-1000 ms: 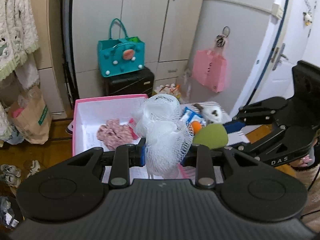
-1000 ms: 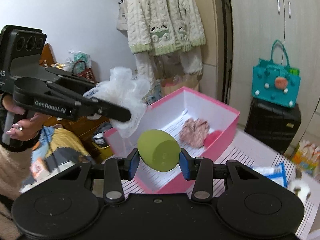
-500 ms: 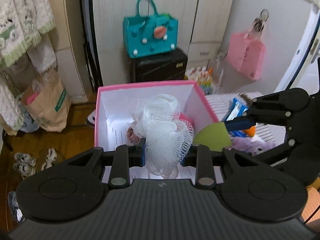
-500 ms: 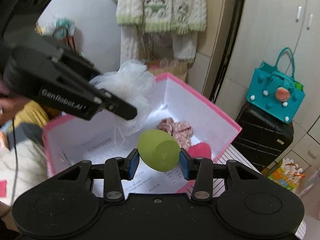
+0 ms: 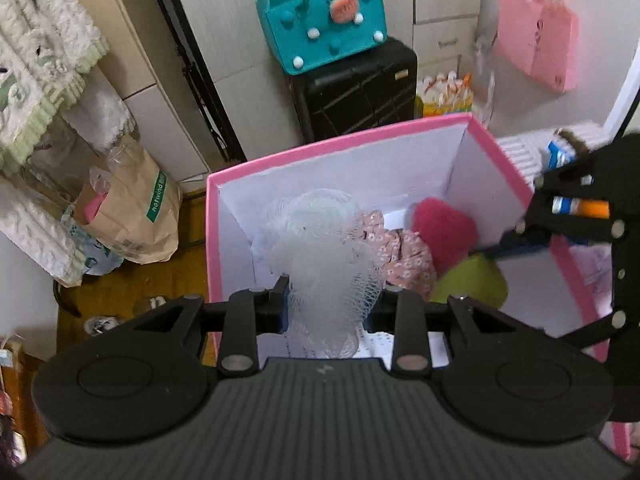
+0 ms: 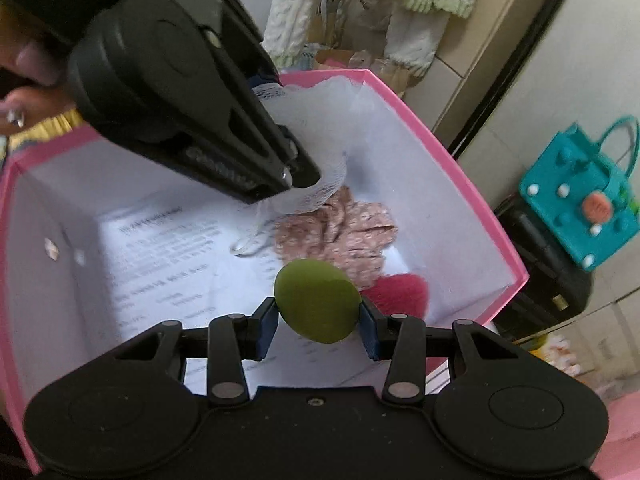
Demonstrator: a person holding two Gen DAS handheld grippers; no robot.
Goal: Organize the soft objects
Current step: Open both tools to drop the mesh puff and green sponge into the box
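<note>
A pink box [image 5: 340, 148] with white walls lies below both grippers. My left gripper [image 5: 330, 304] pinches a white mesh bath puff [image 5: 324, 248] that hangs inside the box; its jaws are opening, with the pads still on the mesh. My right gripper [image 6: 316, 320] is shut on a green egg-shaped sponge [image 6: 316, 300], low over the printed paper on the box floor. In the right wrist view the left gripper [image 6: 300, 176] reaches in from the upper left with the puff [image 6: 316, 120]. A floral cloth [image 6: 344, 232] and a fluffy magenta piece [image 6: 400, 292] lie in the box's far corner.
Behind the box stand a black suitcase [image 5: 356, 88] with a teal felt bag [image 5: 320, 12] on top. A brown paper bag [image 5: 128, 208] sits on the wooden floor at left, below a hanging white knit garment [image 5: 44, 52]. A pink bag [image 5: 536, 48] hangs at right.
Both grippers have come down and forward over the pink box, tilting more steeply. The puff and the green sponge now sit inside its walls, near the floral cloth.
</note>
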